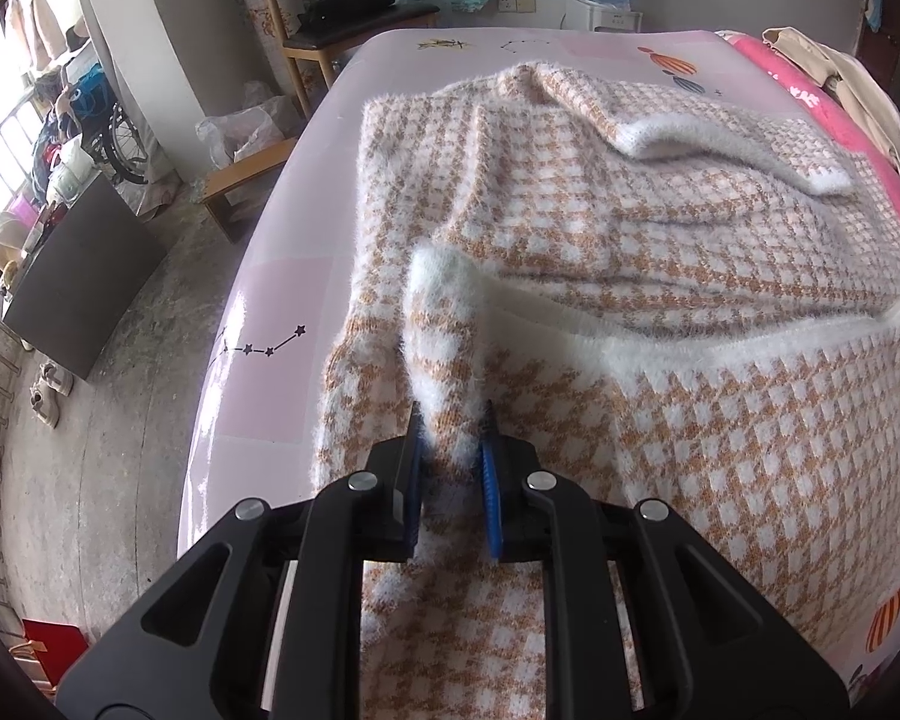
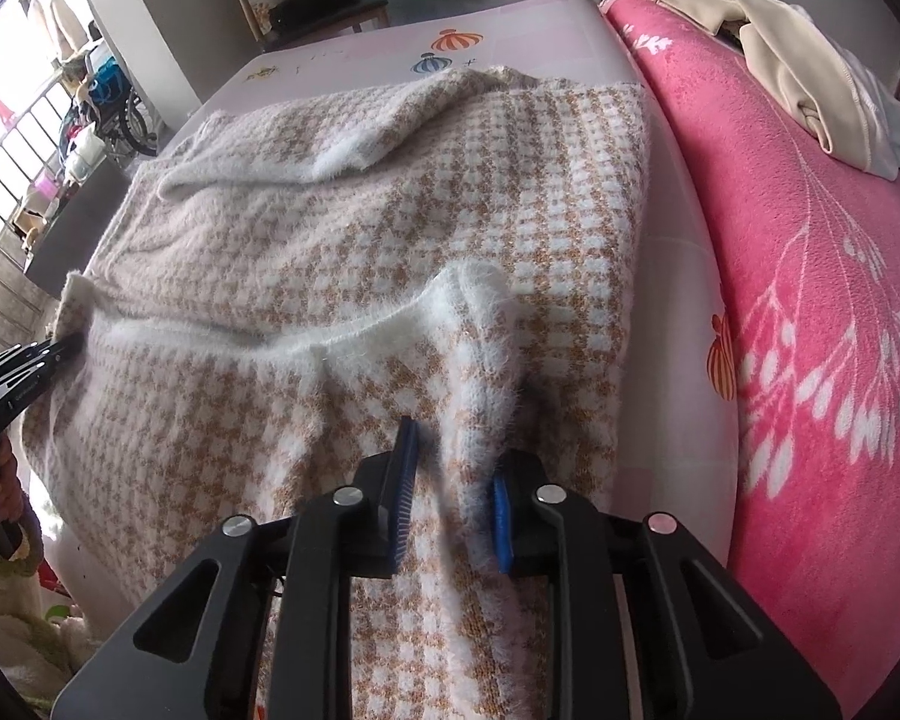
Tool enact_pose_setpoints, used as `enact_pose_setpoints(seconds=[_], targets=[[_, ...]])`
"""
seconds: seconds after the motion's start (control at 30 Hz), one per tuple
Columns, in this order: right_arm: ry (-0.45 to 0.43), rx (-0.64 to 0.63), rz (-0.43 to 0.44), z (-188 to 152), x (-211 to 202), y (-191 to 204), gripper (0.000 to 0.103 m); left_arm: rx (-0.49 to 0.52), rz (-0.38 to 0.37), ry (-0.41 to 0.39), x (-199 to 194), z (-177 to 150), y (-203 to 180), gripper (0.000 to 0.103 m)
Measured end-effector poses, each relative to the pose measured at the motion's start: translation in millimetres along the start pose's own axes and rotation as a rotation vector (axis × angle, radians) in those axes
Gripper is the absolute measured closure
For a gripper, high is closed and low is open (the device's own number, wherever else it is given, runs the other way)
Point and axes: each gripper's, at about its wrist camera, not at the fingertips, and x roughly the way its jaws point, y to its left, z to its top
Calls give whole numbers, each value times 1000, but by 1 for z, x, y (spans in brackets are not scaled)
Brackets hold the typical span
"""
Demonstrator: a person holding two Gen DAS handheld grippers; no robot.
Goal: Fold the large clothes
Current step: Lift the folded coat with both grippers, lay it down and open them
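One houndstooth sweater (image 1: 660, 240), two grippers, one pink blanket (image 2: 810, 276), one chair (image 1: 330, 30)

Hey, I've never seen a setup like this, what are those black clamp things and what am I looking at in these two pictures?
There is no robot: a person holds a two-finger clamp in each hand, each with a camera looking along its fingers. One picture comes from the left hand-held gripper, the other from the right hand-held gripper. A fuzzy tan-and-white checked sweater lies on a pink bed sheet, next to a bright pink blanket. Each gripper pinches the sweater's white-trimmed edge, ready for folding. The left gripper also shows at the left edge of the right view.
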Motion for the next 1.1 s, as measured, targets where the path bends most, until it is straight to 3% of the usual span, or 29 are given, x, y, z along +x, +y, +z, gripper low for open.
enact_pose_setpoints(seconds=[0.03,0.17,0.5,0.7,0.93,1.1], targets=[[-11,-1,-11,-1,-3,2,93,2,-4,-5,0,0,0,90],[-81,-10,-70,-8,-22,16,95,13,-23,-53,-8,-5,4,95],[-294,49,-178,-37,-103,50,96,41,-114,-299,-78,-23,26,96],[-329,76,-189,-38,-113,51,96,54,-117,-385,-103,-25,32,96],[-453,28,-154,8,-151,47,96,57,-125,-512,-143,24,40,96],[-506,-6,-125,75,-151,29,96,61,-112,-546,-130,95,40,96]])
